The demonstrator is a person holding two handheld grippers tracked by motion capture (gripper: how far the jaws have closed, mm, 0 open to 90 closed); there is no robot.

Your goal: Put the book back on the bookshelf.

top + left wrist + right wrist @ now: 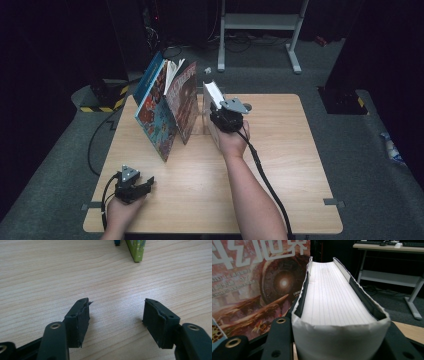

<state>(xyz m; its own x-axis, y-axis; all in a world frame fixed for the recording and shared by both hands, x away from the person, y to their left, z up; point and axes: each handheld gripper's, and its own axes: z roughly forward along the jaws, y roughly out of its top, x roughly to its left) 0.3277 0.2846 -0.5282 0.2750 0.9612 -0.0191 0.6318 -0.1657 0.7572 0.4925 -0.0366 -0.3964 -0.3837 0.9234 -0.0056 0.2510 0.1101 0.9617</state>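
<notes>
Book [337, 312] upright, clamped in R gripper [226, 117]; L gripper [134, 186] fingers apart.

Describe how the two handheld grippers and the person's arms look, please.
Both the left gripper and the right gripper are black, each topped with a grey three-cornered plate and trailing a black cable. The left gripper's fingers are blocky black pads with brass-coloured rivets behind them. The forearms are bare, with no sleeves.
</notes>
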